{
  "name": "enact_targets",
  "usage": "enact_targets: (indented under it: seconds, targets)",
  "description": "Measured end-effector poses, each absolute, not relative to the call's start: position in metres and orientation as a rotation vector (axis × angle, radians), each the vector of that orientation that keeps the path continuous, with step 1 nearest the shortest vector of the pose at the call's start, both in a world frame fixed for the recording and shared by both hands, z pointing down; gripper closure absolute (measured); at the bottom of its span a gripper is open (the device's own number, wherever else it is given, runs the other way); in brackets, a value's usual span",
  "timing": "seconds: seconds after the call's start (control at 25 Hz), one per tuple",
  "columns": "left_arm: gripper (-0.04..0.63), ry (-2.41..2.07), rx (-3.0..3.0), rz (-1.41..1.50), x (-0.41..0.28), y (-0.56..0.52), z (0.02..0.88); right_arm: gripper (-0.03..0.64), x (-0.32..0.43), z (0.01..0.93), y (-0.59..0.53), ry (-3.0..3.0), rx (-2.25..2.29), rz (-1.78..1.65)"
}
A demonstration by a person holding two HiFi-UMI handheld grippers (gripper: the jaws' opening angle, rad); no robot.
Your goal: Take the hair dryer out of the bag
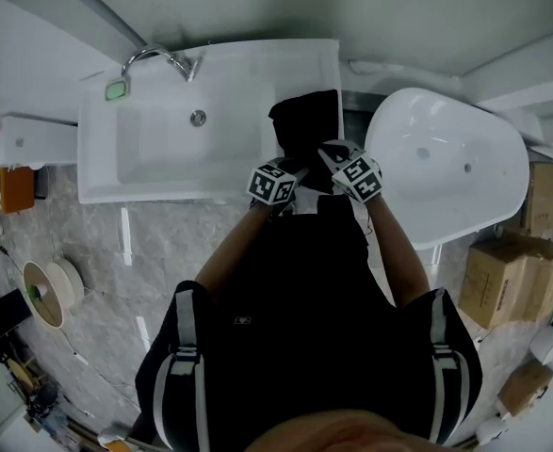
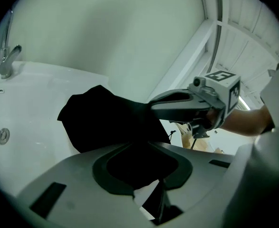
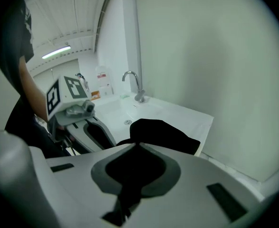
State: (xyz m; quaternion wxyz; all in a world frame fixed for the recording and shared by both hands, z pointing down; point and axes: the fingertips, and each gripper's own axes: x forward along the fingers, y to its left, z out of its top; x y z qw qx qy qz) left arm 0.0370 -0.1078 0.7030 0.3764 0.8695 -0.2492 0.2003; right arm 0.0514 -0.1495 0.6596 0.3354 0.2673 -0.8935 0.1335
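Note:
A black bag (image 1: 306, 121) lies on the right end of the white sink counter (image 1: 229, 73). Both grippers meet at its near edge. My left gripper (image 1: 297, 169) is shut on the black fabric (image 2: 106, 118), which fills the space between its jaws (image 2: 141, 148). My right gripper (image 1: 329, 154) is shut on the bag's edge (image 3: 163, 134) just to the right, with the cloth pinched between its jaws (image 3: 137, 146). Each gripper shows in the other's view: the right one (image 2: 154, 106), the left one (image 3: 84, 125). No hair dryer is visible; the bag hides whatever is inside.
A basin with a drain (image 1: 198, 118) and a chrome faucet (image 1: 158, 57) takes up the counter's left part. A white bathtub (image 1: 450, 163) stands to the right. Cardboard boxes (image 1: 502, 285) sit on the floor at right, and a tape spool (image 1: 42, 293) at left.

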Motion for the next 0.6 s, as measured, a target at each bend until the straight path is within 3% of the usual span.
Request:
enact_targets:
  seconds: [0.12,0.6]
  targets:
    - [0.467,-0.643,2.164,0.509,0.047,-0.117,0.711,0.545,0.054,0.645,-0.145,-2.413,0.710,0.457]
    - [0.383,-0.865,2.042,0.631,0.061,-0.158,0.744,0.546,0.054,0.636,-0.111,-2.490,0.642,0.651]
